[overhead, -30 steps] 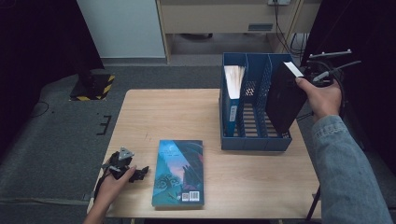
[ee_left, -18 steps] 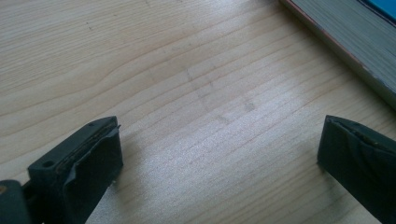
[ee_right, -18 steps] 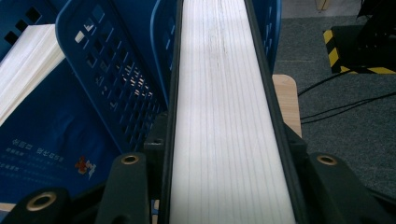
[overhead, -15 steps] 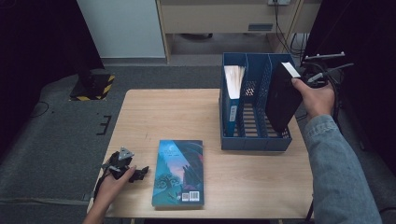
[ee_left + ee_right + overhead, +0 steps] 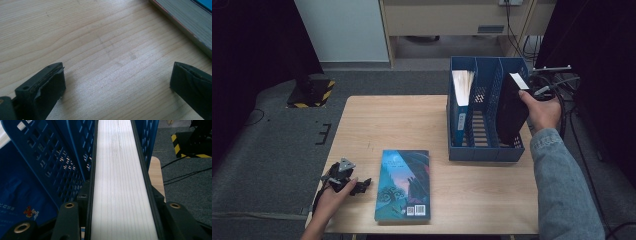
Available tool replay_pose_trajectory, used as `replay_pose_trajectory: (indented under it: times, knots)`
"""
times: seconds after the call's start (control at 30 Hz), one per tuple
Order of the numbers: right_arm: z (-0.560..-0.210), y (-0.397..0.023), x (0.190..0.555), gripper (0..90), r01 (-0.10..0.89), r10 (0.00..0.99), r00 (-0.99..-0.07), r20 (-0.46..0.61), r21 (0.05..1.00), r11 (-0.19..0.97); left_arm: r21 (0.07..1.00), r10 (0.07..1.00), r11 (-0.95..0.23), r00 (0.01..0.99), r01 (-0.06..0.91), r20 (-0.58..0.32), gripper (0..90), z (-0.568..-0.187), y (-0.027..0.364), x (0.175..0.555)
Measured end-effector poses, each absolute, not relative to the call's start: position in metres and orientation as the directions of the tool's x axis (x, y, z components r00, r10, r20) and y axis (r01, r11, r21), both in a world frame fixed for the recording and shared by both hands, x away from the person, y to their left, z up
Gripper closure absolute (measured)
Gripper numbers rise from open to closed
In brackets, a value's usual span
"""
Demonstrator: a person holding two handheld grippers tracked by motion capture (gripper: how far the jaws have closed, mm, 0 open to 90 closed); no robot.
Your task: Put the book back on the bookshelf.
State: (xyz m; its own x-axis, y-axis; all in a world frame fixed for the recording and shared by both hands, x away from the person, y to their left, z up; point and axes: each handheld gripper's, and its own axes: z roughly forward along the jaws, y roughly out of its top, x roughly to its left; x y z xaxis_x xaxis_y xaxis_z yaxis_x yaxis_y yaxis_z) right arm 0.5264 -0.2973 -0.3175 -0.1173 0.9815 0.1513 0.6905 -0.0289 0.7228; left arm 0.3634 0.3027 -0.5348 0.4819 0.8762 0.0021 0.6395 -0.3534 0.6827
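At right of the high view, the right gripper (image 5: 532, 95), clamped on the black book (image 5: 510, 112), has sunk lower into the rack's (image 5: 484, 150) right slot, nearly shelved, while the left gripper (image 5: 362, 186) rests open.

The high view is dim and soft: the worktop (image 5: 412, 125) catches even overhead light, while the room around it sinks into near black. In the left gripper view a pale sheen glares on the wood between the blurred black fingers (image 5: 42, 92). In the right gripper view the book's page edge (image 5: 120, 182) is washed out, blurring nearest the camera.
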Motion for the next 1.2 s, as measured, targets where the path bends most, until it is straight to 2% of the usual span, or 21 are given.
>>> replay_pose_trajectory:
  times: [0.87, 1.2]
  knots:
    - [-0.357, -0.295, 0.528, 52.5, 0.707, 0.983, -0.066, 0.17, 0.704, -0.075, 0.683, 0.875, -0.355, 0.485, 0.638, 0.002, 0.0, -0.535, 0.303, 0.364]
    - [-0.357, -0.292, 0.527, 52.2, 0.705, 0.985, -0.088, 0.146, 0.708, -0.041, 0.683, 0.874, -0.356, 0.486, 0.637, 0.002, 0.0, -0.535, 0.303, 0.364]
